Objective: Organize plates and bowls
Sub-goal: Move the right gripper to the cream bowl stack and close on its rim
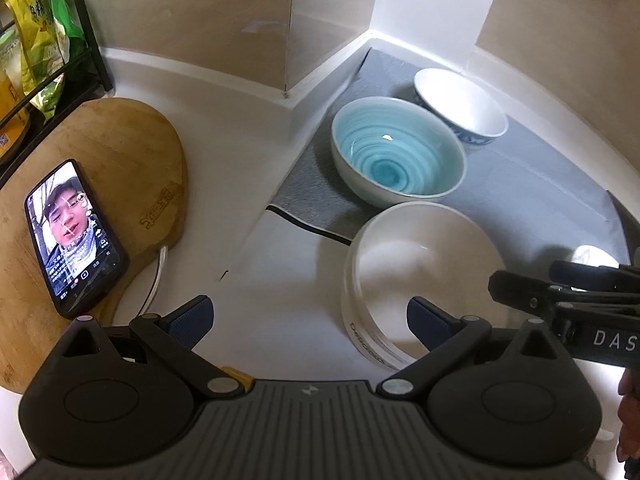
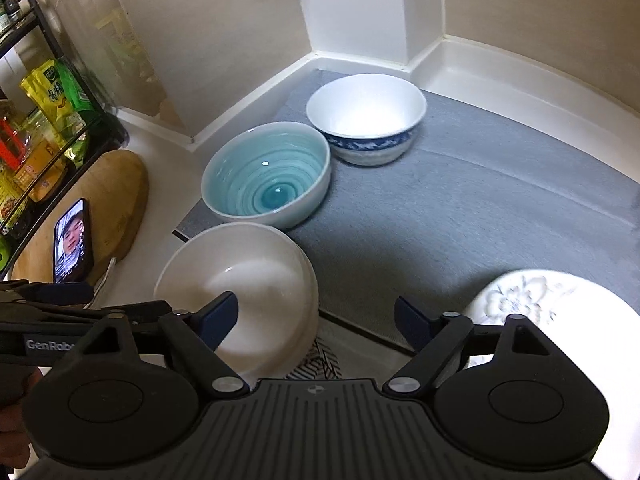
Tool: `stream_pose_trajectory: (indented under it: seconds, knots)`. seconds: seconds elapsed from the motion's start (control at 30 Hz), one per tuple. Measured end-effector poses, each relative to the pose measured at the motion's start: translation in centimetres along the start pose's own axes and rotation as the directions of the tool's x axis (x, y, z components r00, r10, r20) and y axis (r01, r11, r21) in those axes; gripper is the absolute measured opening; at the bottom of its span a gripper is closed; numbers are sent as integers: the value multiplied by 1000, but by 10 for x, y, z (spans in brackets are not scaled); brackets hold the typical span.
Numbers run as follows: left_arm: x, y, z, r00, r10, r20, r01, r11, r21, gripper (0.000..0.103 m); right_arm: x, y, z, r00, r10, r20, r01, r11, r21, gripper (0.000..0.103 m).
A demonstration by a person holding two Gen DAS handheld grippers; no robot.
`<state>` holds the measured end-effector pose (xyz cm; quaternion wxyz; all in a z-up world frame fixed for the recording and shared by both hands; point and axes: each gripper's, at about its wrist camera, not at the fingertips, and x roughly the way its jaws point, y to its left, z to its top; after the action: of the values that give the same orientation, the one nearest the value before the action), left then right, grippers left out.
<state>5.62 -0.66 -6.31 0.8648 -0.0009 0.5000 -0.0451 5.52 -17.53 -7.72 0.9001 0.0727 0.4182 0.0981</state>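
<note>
White corner bench (image 1: 280, 264), grey mat (image 2: 460, 216): left claw (image 1: 308, 320) and right claw (image 2: 316, 316), both apart and empty, approach plain white bowl (image 2: 240, 276); next likely straddle its rim.

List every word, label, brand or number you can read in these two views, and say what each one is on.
"DAS", cut off at the frame edge: on the right gripper's body, seen in the left wrist view.
"GenRob", cut off: on the left gripper's body, seen in the right wrist view.
White bowl: dark lettering on its outer wall, too blurred to read.
Cutting board: branded mark, unreadable.
Phone: screen text too small.
Snack bags on the rack: print too blurred.
</note>
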Motion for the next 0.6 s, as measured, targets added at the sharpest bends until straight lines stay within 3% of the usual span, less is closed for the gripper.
stream_pose_trajectory:
  seconds: [0.2,0.4,0.47,0.6]
  knots:
    - [21,1,0,998,30,-52,-29,1000,8,103,20,1,4,999,18,-31,-19,1000,-11,58]
    - [29,5,-4,996,32,-80,-33,999,-6,103,30,4,-1,996,42,-73,-44,999,-28,26]
    - [29,5,-5,996,36,-88,-36,999,-4,103,31,4,-3,996,44,-81,-48,998,-48,20]
    - [27,8,-13,993,13,-119,-15,1000,-16,103,28,1,-7,992,71,-108,-78,995,-60,20]
